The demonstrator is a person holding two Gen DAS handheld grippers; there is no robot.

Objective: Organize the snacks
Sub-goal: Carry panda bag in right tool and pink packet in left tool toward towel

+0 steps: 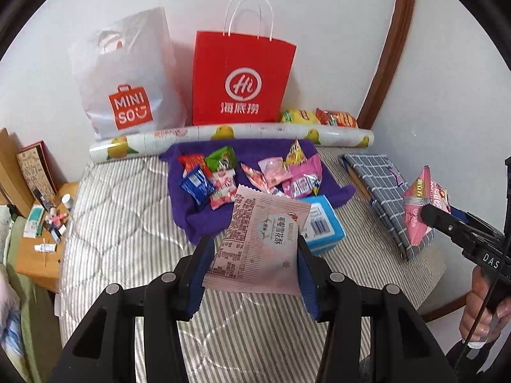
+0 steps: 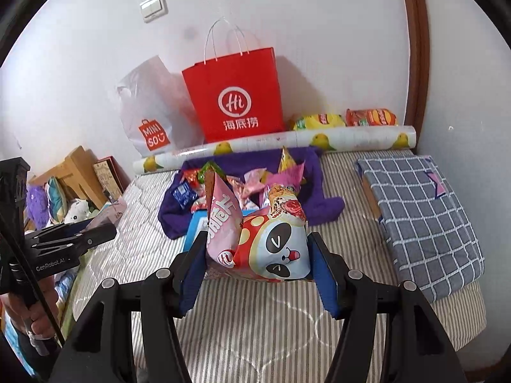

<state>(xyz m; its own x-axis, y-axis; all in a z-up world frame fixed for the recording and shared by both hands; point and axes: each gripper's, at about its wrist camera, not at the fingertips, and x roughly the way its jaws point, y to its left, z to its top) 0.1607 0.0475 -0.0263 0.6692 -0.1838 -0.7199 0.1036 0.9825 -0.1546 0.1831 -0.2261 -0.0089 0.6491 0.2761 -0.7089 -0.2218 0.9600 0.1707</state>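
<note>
Surface: a grey-and-white striped quilted mattress (image 1: 127,223) is lying against a white wall, with a purple cloth (image 1: 255,153) spread near its far edge and a loose pile of small wrapped snacks (image 1: 255,172) resting on it. A fruit-printed paper roll (image 1: 223,134) is lying along the wall side; behind it a red paper carrier bag (image 1: 242,76) and a white plastic shopping bag (image 1: 127,76) are standing upright. A blue-grey checked folded cloth (image 2: 421,217) is sitting on the mattress to the right.

Left gripper (image 1: 252,255): hovering over the mattress, its blue-padded fingers clamping a flat pale pink snack packet (image 1: 262,242) by its side edges. The packet's long axis is running away from the camera, tilted slightly left, over a light blue box (image 1: 322,223).

Right gripper (image 2: 258,255): held above the mattress, clamping a panda-faced red and white snack bag (image 2: 278,242) together with a pink snack bag (image 2: 220,220), both pointing upward and away.
</note>
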